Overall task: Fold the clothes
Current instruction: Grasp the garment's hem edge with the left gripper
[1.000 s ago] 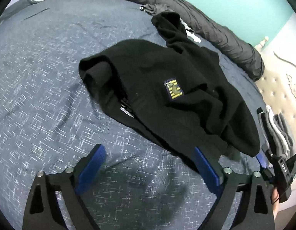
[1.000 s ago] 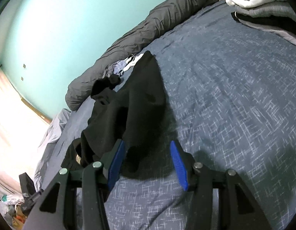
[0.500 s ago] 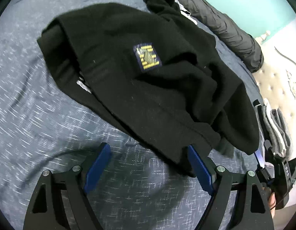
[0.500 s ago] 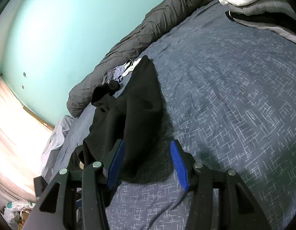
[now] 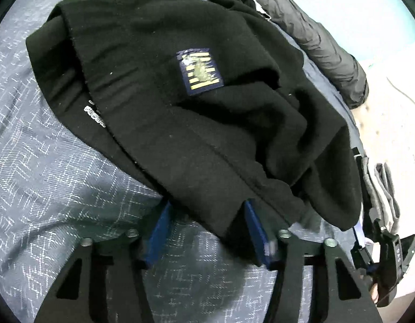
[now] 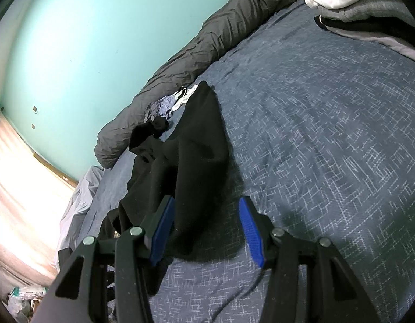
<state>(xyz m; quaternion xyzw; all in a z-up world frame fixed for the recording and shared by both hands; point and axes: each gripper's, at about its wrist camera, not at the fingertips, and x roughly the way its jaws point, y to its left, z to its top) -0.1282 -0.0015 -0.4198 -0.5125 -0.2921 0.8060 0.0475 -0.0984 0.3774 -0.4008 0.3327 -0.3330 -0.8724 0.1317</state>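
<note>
Black sweater (image 5: 196,102) hem sits between our left gripper (image 5: 207,226) and right gripper (image 6: 206,226), both jaws open around its near edge, ready to pinch and fold it across the bed (image 6: 328,134).

Left gripper (image 5: 207,226) and right gripper (image 6: 207,223); jaws apart, low

The left claw (image 5: 207,228) has moved in close to the black sweater (image 5: 180,94) — a second ago it sat back on the bed cover. Its blue fingers (image 5: 257,228) have come closer together (not shut), with the sweater's edge now between them. The right claw (image 6: 207,226) slid a little further around the sweater's end.
</note>
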